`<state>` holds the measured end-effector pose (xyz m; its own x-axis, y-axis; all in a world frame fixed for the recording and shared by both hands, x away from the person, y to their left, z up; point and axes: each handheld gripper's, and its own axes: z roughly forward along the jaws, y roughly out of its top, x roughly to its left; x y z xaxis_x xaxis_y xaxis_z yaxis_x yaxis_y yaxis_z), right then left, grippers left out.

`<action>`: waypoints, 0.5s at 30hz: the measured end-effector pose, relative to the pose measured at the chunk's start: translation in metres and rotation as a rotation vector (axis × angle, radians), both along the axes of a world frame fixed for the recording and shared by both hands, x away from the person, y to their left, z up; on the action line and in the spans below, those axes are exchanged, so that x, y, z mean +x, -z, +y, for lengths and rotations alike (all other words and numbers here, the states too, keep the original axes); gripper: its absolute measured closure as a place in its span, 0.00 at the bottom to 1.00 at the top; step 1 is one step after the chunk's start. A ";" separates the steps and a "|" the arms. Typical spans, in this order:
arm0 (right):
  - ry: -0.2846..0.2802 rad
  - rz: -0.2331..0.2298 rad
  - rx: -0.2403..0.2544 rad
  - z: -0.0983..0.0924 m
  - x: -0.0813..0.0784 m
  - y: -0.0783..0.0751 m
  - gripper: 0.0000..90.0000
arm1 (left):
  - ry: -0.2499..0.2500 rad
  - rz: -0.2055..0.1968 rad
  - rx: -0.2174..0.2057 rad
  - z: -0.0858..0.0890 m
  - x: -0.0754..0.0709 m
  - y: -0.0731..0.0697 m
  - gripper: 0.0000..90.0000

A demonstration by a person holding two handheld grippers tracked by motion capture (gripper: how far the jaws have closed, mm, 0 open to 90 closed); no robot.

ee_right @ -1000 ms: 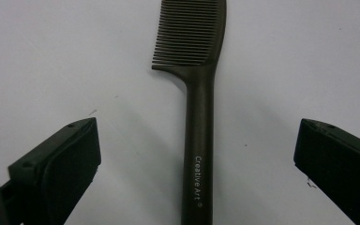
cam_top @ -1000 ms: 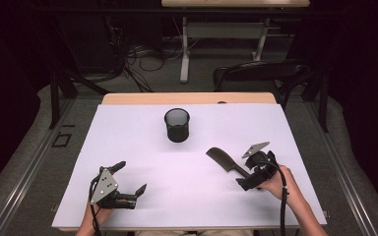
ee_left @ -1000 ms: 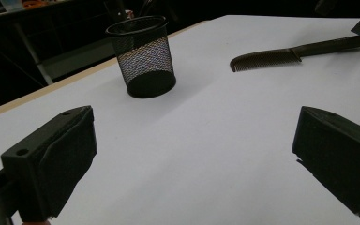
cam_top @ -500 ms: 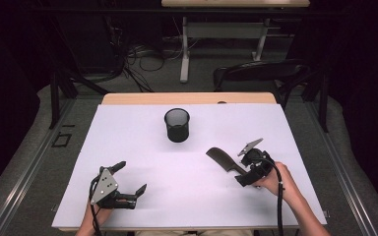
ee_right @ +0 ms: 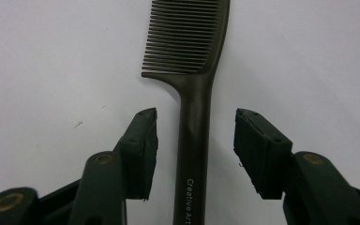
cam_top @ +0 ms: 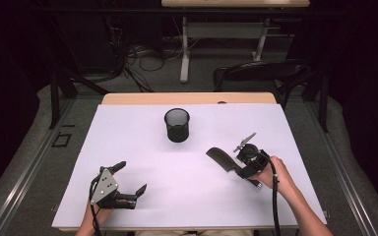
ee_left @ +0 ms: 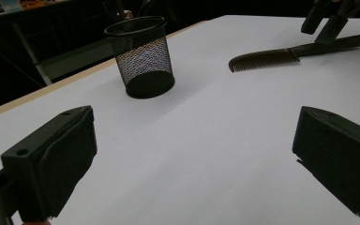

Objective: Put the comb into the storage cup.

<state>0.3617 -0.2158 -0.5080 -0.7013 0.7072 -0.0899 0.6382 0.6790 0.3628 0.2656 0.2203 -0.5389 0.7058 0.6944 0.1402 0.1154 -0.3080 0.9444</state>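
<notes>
Table [cam_top: 128, 147] under white sheet, mesh cup [cam_top: 177, 125] upright toward far middle. Comb [ee_right: 194, 70] lies flat right of centre, teeth end pointing toward cup side, handle toward the person's right hand. Right gripper [ee_right: 196, 136] straddles the handle: jaws wide apart, one each side, neither touching; handle's long axis runs straight up the gap. Closing likely pinches it across its width. Left gripper [cam_top: 128, 184] rests near front-left, well apart from comb, jaws wide, holding nothing.
</notes>
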 end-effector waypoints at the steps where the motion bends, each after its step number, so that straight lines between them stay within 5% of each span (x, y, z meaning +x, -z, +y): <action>1: 0.011 0.010 0.000 0.001 0.001 0.001 0.58 | 0.000 0.000 0.000 0.000 0.000 0.000 0.00; 10: -0.002 0.068 -0.041 0.002 0.011 0.005 0.66 | 0.000 0.002 0.000 0.000 0.000 0.000 0.00; 12: 0.004 0.047 0.003 0.002 0.012 0.010 0.66 | 0.003 0.000 0.004 0.000 0.000 0.000 0.00; 13: 0.004 0.085 -0.040 0.003 0.014 0.006 0.68 | 0.003 0.000 0.004 0.000 0.000 0.000 0.00; 15: 0.009 0.091 -0.032 0.004 0.015 0.008 0.68 | 0.001 0.001 -0.001 0.000 0.000 0.000 0.00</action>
<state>0.3771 -0.2117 -0.5164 -0.7015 0.7110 -0.0487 0.6734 0.6836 0.2812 0.2656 0.2201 -0.5391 0.7066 0.6938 0.1389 0.1162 -0.3074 0.9444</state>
